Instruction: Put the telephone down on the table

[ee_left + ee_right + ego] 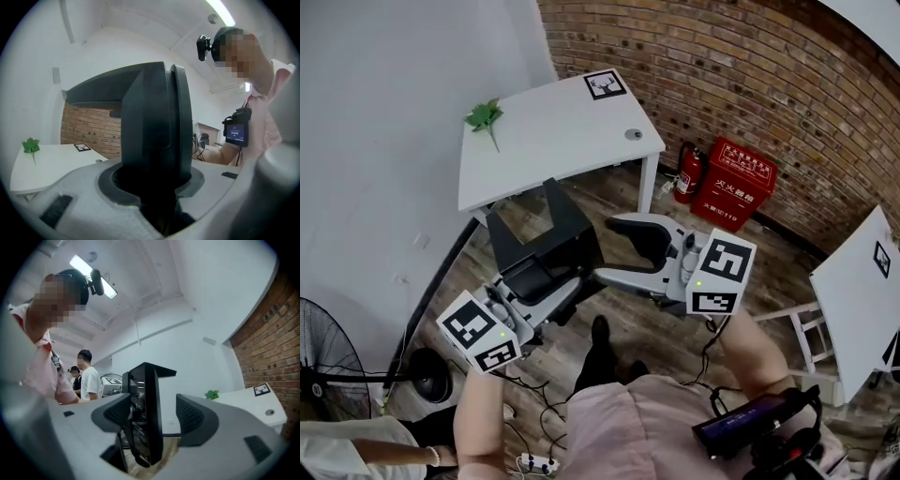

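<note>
Telephone (546, 246) – black, with a slanted panel – hangs in the air over the wooden floor (647, 347), in front of the white table (567, 136) and lower than its top, not touching it. The left gripper (553, 286) comes at it from below left and its jaws are pinched on the phone's body; in the left gripper view the dark casing fills the whole gap between them. The right gripper (607, 248) sits at the phone's right side with its jaws spread. In the right gripper view a thin edge of the phone stands between them, close against one jaw and clear of the other.

On the tabletop lie a green leafy sprig (486, 116) near the far left corner, a square marker card (605, 84) at the far right corner and a small round grey fitting (634, 134) near the right edge – all well apart from the phone. A fire extinguisher (687, 173) and a red box (734, 183) stand against the brick wall (722, 66) beside the table. A floor fan (323, 361) stands at lower left, and another white table (858, 281) is at far right.
</note>
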Action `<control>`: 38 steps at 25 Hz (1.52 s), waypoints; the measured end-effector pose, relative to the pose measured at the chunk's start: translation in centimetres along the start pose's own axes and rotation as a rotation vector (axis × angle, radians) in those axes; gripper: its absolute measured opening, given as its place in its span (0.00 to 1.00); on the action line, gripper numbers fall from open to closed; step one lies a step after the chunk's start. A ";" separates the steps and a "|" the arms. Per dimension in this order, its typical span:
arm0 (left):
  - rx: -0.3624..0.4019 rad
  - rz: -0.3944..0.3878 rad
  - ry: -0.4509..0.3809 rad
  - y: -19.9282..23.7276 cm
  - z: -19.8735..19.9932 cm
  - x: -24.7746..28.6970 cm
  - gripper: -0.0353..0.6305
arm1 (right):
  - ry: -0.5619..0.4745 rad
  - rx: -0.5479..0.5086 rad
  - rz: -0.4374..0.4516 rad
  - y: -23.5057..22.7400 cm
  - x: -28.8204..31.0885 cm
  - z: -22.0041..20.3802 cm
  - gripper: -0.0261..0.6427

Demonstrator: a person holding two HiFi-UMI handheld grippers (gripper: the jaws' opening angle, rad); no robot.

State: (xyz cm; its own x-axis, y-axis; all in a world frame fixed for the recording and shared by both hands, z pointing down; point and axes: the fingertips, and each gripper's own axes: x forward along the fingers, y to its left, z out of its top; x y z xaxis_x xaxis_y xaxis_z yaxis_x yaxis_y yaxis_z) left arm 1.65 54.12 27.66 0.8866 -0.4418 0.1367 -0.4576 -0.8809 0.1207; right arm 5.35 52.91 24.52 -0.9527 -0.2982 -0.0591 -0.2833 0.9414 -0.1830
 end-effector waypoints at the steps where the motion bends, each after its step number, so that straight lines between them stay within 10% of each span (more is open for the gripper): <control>1: -0.001 -0.030 0.008 0.4 -0.3 0.4 0.30 | -0.001 0.015 0.025 -0.5 0.6 -0.1 0.50; 11: -0.028 -0.176 0.085 8.6 -2.6 2.4 0.30 | -0.001 0.091 0.121 -6.9 7.5 -1.1 0.35; 38: -0.058 -0.318 0.102 23.4 0.0 5.9 0.30 | -0.001 0.016 0.013 -19.8 15.5 1.6 0.33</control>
State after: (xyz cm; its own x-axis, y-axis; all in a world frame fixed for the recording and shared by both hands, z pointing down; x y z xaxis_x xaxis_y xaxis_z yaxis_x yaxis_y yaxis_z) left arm -3.87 30.91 31.30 0.9756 -0.1245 0.1810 -0.1648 -0.9595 0.2283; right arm -3.61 29.46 25.68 -0.9563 -0.2857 -0.0624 -0.2688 0.9427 -0.1977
